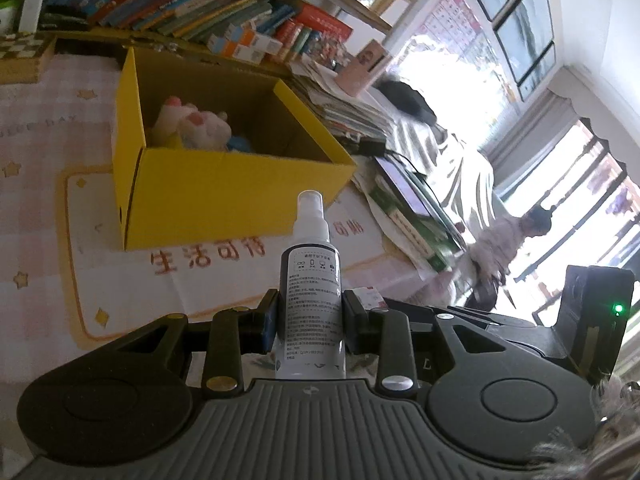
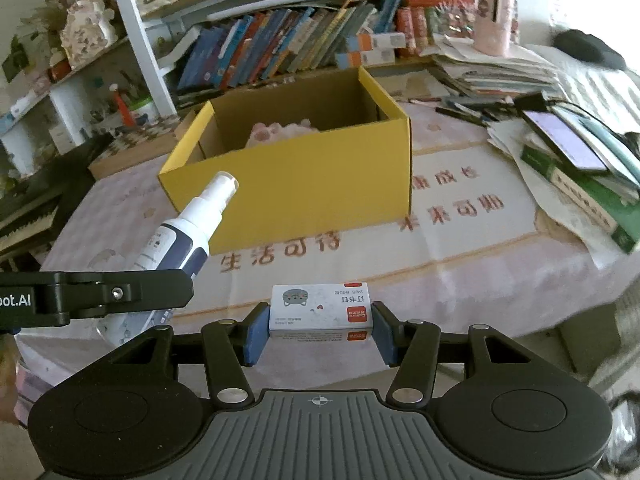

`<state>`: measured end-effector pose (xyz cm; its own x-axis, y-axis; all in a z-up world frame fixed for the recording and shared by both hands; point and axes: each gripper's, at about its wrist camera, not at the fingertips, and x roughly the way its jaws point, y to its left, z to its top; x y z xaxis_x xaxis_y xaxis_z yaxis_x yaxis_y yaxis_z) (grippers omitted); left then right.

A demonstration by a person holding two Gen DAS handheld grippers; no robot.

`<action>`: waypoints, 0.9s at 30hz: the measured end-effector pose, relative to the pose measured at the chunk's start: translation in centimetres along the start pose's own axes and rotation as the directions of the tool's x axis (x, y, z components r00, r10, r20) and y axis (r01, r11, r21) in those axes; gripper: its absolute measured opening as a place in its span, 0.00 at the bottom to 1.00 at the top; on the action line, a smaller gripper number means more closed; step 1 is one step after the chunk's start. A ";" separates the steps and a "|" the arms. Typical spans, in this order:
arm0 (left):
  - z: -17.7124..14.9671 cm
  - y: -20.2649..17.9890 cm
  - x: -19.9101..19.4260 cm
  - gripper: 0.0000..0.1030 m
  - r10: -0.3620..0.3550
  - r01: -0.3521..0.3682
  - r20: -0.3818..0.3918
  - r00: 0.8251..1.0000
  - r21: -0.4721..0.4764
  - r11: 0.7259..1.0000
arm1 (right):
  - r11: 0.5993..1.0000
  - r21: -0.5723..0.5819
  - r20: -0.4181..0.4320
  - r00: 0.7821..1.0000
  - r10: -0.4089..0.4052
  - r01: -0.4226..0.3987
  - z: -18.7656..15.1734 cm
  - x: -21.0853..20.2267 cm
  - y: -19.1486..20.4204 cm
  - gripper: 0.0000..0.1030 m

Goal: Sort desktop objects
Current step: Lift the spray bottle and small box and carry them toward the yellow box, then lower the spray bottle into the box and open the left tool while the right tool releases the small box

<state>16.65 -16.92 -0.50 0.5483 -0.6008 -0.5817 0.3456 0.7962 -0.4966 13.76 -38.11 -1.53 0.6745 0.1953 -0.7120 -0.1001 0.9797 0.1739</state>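
My left gripper point(image 1: 308, 320) is shut on a white and dark-blue spray bottle point(image 1: 312, 280), held above the table in front of the open yellow box point(image 1: 224, 196). The bottle also shows in the right wrist view point(image 2: 188, 232), tilted toward the box point(image 2: 304, 184). My right gripper point(image 2: 320, 332) is shut on a small white staple box point(image 2: 322, 310) with a cat picture, held over the near table edge. A pink and white plush toy point(image 1: 192, 124) lies inside the yellow box, also in the right wrist view point(image 2: 280, 132).
A pink tablecloth point(image 2: 460, 272) with Chinese lettering covers the table. Books line the shelf point(image 2: 280, 48) behind the box. Stacked papers, a green book point(image 2: 580, 196) and a phone point(image 2: 560, 140) sit at the right. A chessboard point(image 1: 24, 52) lies far left.
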 end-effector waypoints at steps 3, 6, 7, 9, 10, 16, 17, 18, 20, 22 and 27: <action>1.1 -0.2 0.4 0.29 0.011 -0.011 0.030 1.000 -0.016 1.000 | 1.000 -0.024 0.021 1.000 0.015 -0.015 1.2 0.4 -0.7 0.52; 2.6 -0.6 0.6 0.29 0.019 -0.017 0.068 0.997 -0.018 1.000 | 0.998 -0.047 0.056 0.998 0.033 -0.031 3.0 0.7 -1.3 0.52; 3.3 -0.7 0.6 0.29 0.022 -0.021 0.084 0.996 -0.017 1.000 | 0.998 -0.056 0.073 0.997 0.041 -0.037 3.7 0.8 -1.4 0.52; 4.5 -0.8 0.6 0.29 0.031 -0.029 0.111 0.993 -0.013 0.999 | 0.996 -0.077 0.111 0.992 0.058 -0.050 5.2 1.0 -1.5 0.52; 5.1 -0.8 0.7 0.29 0.037 -0.036 0.125 0.991 -0.011 0.999 | 0.994 -0.088 0.129 0.989 0.069 -0.058 5.9 1.2 -1.6 0.52; 8.9 -0.4 1.7 0.29 0.094 -0.095 0.203 0.975 -0.007 0.995 | 0.978 -0.188 0.190 0.974 0.125 -0.089 10.2 3.1 -0.9 0.52; 9.6 -0.3 2.2 0.29 0.104 -0.105 0.213 0.972 -0.007 0.994 | 0.973 -0.212 0.194 0.972 0.131 -0.089 10.8 3.6 -0.6 0.52; 10.1 -0.2 2.5 0.29 0.113 -0.114 0.218 0.969 -0.007 0.993 | 0.967 -0.238 0.196 0.971 0.136 -0.088 11.3 4.2 -0.3 0.52; 11.1 0.2 3.5 0.29 0.137 -0.139 0.221 0.966 -0.005 0.990 | 0.955 -0.283 0.194 0.970 0.144 -0.085 12.2 5.3 0.1 0.52; 12.0 0.6 4.7 0.29 0.166 -0.170 0.211 0.963 0.001 0.986 | 0.943 -0.324 0.183 0.972 0.147 -0.081 13.0 6.5 0.5 0.52; 13.0 1.9 7.6 0.29 0.237 -0.243 0.156 0.959 0.017 0.970 | 0.907 -0.415 0.112 0.985 0.132 -0.074 14.1 10.0 1.4 0.52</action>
<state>31.34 -19.07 2.53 0.7267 -0.3758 -0.5750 0.2150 0.9195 -0.3291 30.68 -35.46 1.14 0.7333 0.3161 -0.6020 -0.4444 0.8929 -0.0724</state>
